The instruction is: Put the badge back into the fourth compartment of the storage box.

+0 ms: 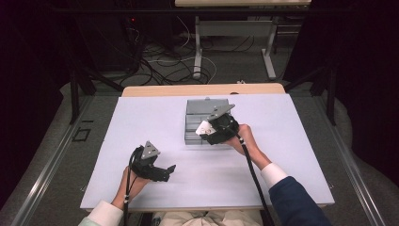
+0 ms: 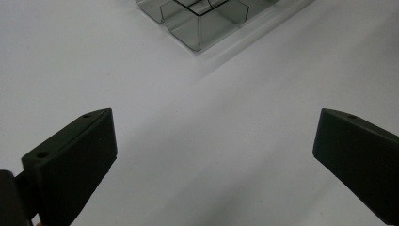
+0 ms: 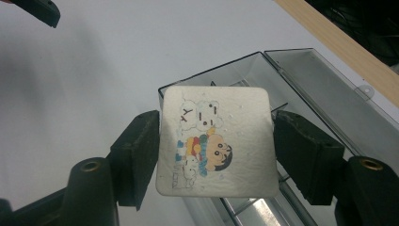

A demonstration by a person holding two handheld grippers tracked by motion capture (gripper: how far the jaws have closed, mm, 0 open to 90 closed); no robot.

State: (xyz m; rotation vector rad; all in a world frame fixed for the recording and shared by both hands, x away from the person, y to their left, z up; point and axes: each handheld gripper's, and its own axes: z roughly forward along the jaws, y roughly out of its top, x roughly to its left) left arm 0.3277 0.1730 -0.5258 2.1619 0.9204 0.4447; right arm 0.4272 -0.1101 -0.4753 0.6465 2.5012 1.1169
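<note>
One clear box sits mid-table. One cartoon card is above the box. Two grippers: left nearer than the box, right at it.

High view: fixed above near table edge, facing forward and down, distant | Left gripper view: low, close, facing clear box corner | Right gripper view: close above box | Shared: box, white tabletop
</note>
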